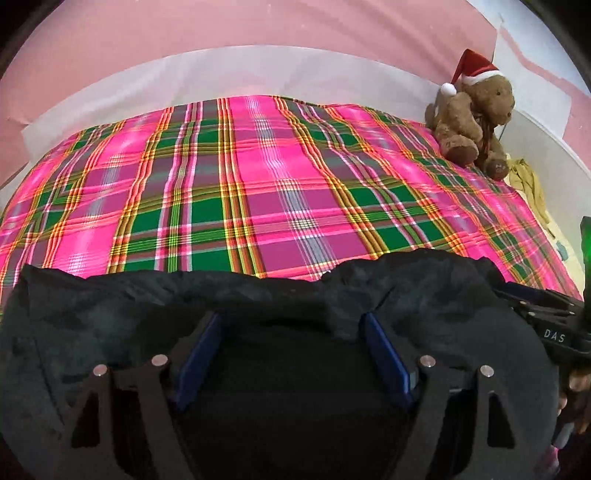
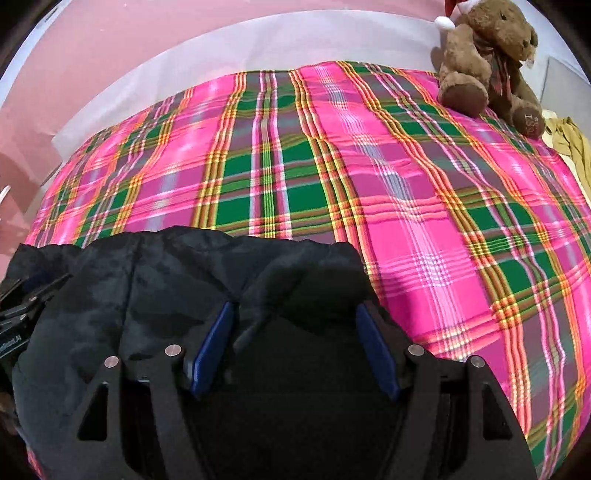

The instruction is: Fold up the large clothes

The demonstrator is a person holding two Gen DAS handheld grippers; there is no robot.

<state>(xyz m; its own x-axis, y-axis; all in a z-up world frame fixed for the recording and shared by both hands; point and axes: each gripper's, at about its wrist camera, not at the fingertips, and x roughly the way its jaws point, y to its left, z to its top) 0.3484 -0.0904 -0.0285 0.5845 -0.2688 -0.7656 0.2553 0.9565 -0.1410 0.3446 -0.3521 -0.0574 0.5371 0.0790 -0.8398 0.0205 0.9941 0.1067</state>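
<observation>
A large black garment (image 1: pixel 258 295) lies bunched across the near edge of a bed with a pink and green plaid cover (image 1: pixel 258 177). My left gripper (image 1: pixel 291 321) is open, its blue pads (image 1: pixel 384 354) spread wide over the black cloth. In the right wrist view the same garment (image 2: pixel 155 280) fills the lower left, and my right gripper (image 2: pixel 295 310) is open over its right part, blue pads (image 2: pixel 214 343) apart. The right gripper's body shows at the right edge of the left wrist view (image 1: pixel 546 317). The cloth under both grippers is dark and hard to read.
A brown teddy bear (image 1: pixel 476 114) in a red Santa hat sits at the bed's far right corner, also in the right wrist view (image 2: pixel 487 62). A yellowish cloth (image 1: pixel 528 181) lies beside it. A pink wall (image 1: pixel 221 26) stands behind the bed.
</observation>
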